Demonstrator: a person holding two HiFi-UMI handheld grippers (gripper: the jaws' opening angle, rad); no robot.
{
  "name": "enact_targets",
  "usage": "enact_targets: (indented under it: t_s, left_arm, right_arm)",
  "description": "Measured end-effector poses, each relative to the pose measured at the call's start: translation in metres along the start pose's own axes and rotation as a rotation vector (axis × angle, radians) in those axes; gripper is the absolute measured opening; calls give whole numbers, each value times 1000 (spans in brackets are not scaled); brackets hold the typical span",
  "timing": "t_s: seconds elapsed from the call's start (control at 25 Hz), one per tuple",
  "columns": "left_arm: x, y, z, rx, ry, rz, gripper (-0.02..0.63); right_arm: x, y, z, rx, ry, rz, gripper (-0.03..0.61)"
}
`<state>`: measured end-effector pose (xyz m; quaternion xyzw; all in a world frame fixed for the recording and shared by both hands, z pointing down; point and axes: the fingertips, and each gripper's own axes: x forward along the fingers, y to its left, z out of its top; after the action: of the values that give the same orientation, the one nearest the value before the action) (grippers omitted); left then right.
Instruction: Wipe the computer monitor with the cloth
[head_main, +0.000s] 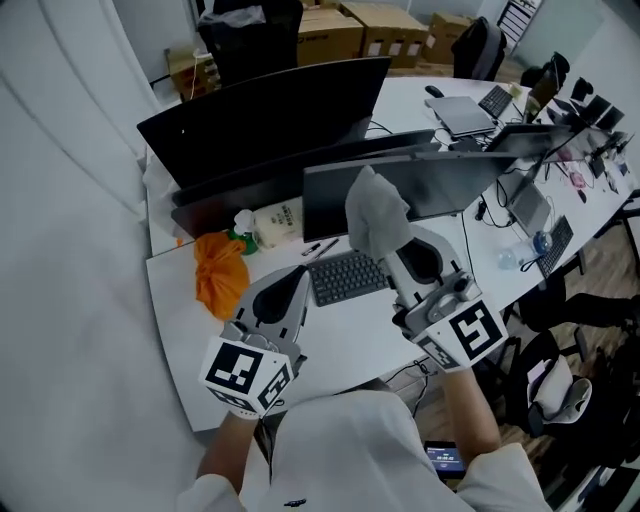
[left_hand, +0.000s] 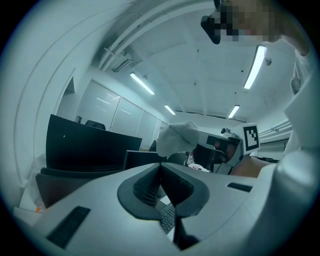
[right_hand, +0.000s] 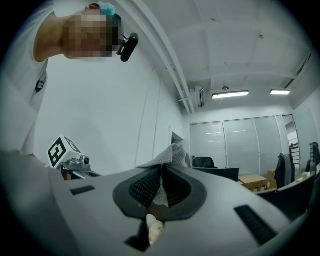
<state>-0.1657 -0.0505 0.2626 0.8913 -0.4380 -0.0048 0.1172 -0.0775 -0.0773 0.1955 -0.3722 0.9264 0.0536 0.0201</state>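
Note:
A grey-white cloth (head_main: 374, 212) stands up from my right gripper (head_main: 392, 250), which is shut on it; in the right gripper view the cloth (right_hand: 170, 156) is pinched between the jaws. The cloth hangs just in front of the nearer dark monitor (head_main: 440, 187). A larger curved monitor (head_main: 262, 115) stands behind it. My left gripper (head_main: 296, 278) is shut and holds nothing, low over the desk left of the keyboard (head_main: 346, 277). In the left gripper view the cloth (left_hand: 178, 138) shows beyond the closed jaws.
An orange cloth (head_main: 220, 272) lies on the white desk (head_main: 190, 345) at the left, beside a green-capped bottle (head_main: 244, 228) and a wipes pack (head_main: 279, 222). Pens (head_main: 322, 247), laptops (head_main: 462, 113), cables and cardboard boxes (head_main: 398, 29) crowd the far side. Office chairs (head_main: 555, 388) stand at right.

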Motion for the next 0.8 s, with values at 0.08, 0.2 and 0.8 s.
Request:
enact_targets:
  t_s: [0.08,0.2,0.8]
  left_arm:
    - [2,12,6,4,-5,18,18]
    - [7,25,15,16,-14,45,18]
    - [22,41,19,14,-16,156,18]
  right_arm:
    - [17,-5,2,-20,1,16,18]
    - [41,-14,1,-26,16,35,18]
    - [151,-44,-67,-18,336,81,18]
